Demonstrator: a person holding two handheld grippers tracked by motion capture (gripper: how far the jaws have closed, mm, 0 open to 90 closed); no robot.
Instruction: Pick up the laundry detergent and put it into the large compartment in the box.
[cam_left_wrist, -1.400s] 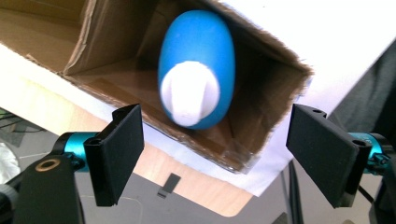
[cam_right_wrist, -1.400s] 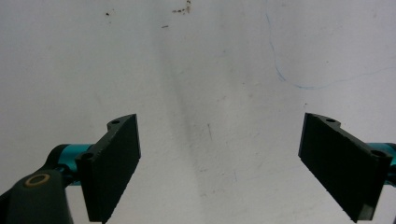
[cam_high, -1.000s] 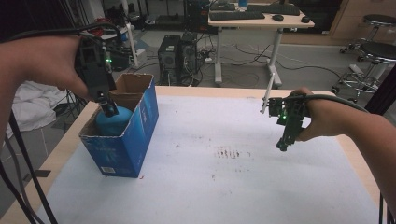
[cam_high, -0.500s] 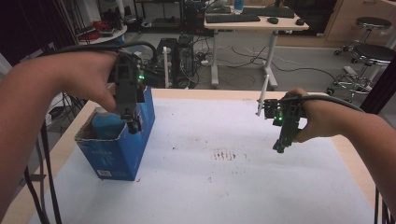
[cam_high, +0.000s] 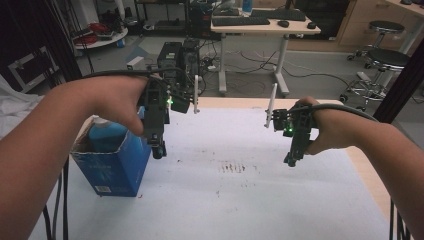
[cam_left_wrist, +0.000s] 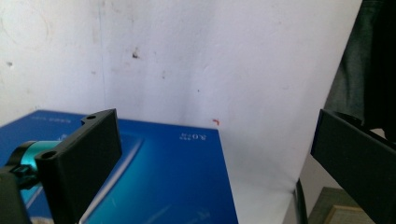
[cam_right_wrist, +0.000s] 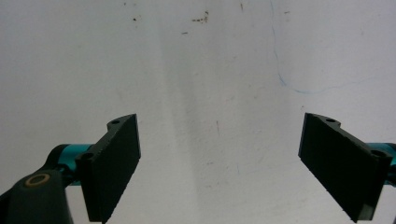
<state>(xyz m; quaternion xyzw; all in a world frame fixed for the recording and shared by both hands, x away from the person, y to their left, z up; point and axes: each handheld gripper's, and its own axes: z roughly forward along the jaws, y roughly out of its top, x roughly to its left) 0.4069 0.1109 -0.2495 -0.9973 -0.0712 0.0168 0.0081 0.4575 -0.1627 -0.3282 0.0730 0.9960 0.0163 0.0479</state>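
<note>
Two grippers up over the white table (cam_high: 240, 200). Far left: blue box (cam_high: 117, 165), open top, blue bottle (cam_high: 105, 134) inside. My left gripper (cam_high: 159, 150) hangs just beside its right wall, jaws wide, nothing held. Right gripper (cam_high: 291, 159) well apart, wide too, empty.

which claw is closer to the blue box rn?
Left. The left claw hangs open right beside the blue box, just off its right-hand wall, with nothing in it. The right claw is open too, far across the white table on the other side.
</note>
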